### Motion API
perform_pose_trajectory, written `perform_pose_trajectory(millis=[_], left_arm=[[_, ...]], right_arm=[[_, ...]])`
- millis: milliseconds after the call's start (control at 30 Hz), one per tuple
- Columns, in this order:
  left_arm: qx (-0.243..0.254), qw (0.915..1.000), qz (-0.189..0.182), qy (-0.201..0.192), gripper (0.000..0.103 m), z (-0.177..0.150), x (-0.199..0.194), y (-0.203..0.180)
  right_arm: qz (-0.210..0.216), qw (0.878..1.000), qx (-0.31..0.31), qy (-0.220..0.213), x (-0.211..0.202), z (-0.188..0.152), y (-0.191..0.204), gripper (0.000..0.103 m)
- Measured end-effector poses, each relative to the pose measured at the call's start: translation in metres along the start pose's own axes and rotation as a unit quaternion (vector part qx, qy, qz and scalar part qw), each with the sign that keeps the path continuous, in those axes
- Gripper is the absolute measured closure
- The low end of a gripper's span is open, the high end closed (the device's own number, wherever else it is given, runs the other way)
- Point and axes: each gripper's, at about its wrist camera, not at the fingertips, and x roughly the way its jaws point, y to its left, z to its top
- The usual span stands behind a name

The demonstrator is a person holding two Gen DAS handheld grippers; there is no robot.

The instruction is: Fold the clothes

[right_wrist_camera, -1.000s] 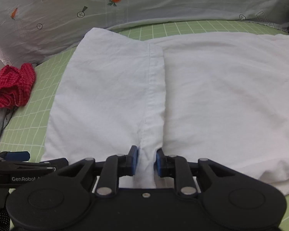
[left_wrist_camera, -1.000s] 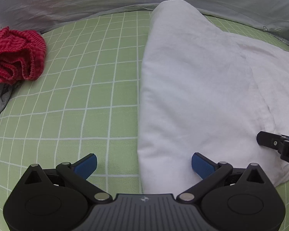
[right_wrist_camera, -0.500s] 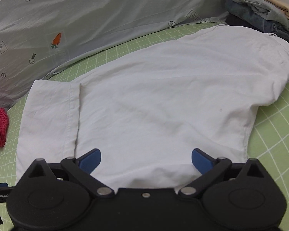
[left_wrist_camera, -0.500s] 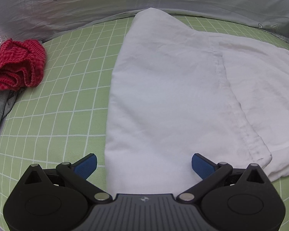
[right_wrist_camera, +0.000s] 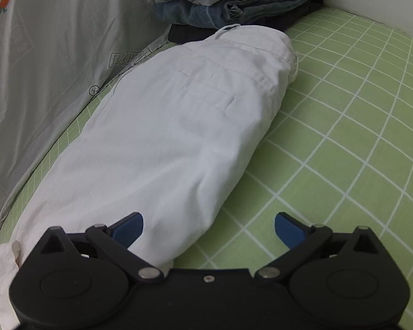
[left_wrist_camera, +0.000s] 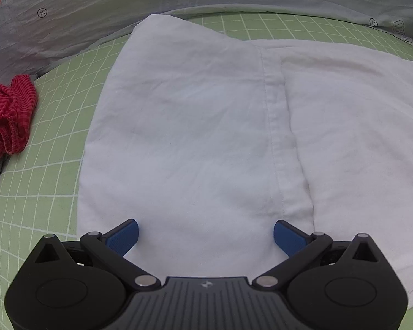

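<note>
White trousers (left_wrist_camera: 195,137) lie flat on the green checked sheet (left_wrist_camera: 49,192), the hem end folded over with its hem band (left_wrist_camera: 275,126) running front to back. My left gripper (left_wrist_camera: 205,235) is open and empty, low over the near edge of the folded part. In the right wrist view the trousers (right_wrist_camera: 179,126) stretch away to their waistband (right_wrist_camera: 261,55). My right gripper (right_wrist_camera: 208,228) is open and empty, straddling the trousers' near right edge, left pad over the cloth, right pad over bare sheet.
A crumpled red striped garment (left_wrist_camera: 8,118) lies at the left. A stack of folded dark and denim clothes (right_wrist_camera: 234,2) sits beyond the waistband. A grey printed quilt (left_wrist_camera: 96,13) bounds the far side. Green sheet (right_wrist_camera: 358,137) lies right of the trousers.
My right gripper has let go of the hem band, opened, and swung right toward the waistband end. My left gripper has shifted right over the folded part, staying open.
</note>
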Motion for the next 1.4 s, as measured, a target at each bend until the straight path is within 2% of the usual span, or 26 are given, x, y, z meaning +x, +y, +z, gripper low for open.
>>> perform_pose_trajectory(millis=[133,300,500,533,567,600,633,667,767,867,1033,1267,1400], left_arm=[[0.003,0.9996,-0.018,0.021,0.000,0.008,0.006,0.007],[0.000,0.9985,-0.035,0.042,0.000,0.014,0.011,0.014],[-0.002,0.9982,-0.036,0.049,0.000,0.017,0.012,0.016],[-0.002,0.9982,-0.036,0.047,0.000,0.016,0.012,0.016],[-0.003,0.9983,-0.036,0.046,0.000,0.016,0.012,0.015],[-0.004,0.9984,-0.036,0.044,0.000,0.015,0.012,0.015],[-0.006,0.9984,-0.037,0.043,0.000,0.014,0.012,0.015],[-0.009,0.9983,-0.038,0.044,0.000,0.014,0.012,0.016],[-0.017,0.9978,-0.043,0.048,0.000,0.015,0.013,0.019],[-0.018,0.9973,-0.050,0.051,0.000,0.017,0.016,0.023],[-0.020,0.9972,-0.053,0.048,0.000,0.017,0.015,0.026],[-0.024,0.9978,-0.052,0.033,0.000,0.011,0.013,0.027],[-0.026,0.9978,-0.053,0.030,0.000,0.010,0.013,0.028]], right_arm=[[-0.010,1.000,-0.014,-0.019,0.026,0.036,-0.016,0.000],[-0.008,0.999,0.001,-0.053,0.054,0.075,-0.032,0.000],[0.002,0.997,0.034,-0.067,0.064,0.095,-0.039,0.001],[0.005,0.997,0.044,-0.068,0.062,0.095,-0.040,0.008],[0.002,0.996,0.050,-0.072,0.059,0.095,-0.042,0.025],[-0.002,0.996,0.052,-0.078,0.055,0.094,-0.043,0.035],[0.001,0.995,0.048,-0.090,0.048,0.091,-0.044,0.053],[0.011,0.994,0.037,-0.100,0.042,0.089,-0.042,0.064],[0.023,0.992,-0.021,-0.125,0.024,0.085,-0.026,0.083],[0.026,0.983,-0.101,-0.149,0.003,0.080,0.005,0.085],[0.090,0.974,-0.135,-0.157,-0.017,0.075,0.043,0.085],[0.182,0.957,-0.189,-0.124,-0.029,0.039,0.100,0.085],[0.226,0.945,-0.218,-0.091,-0.032,0.011,0.127,0.085]])
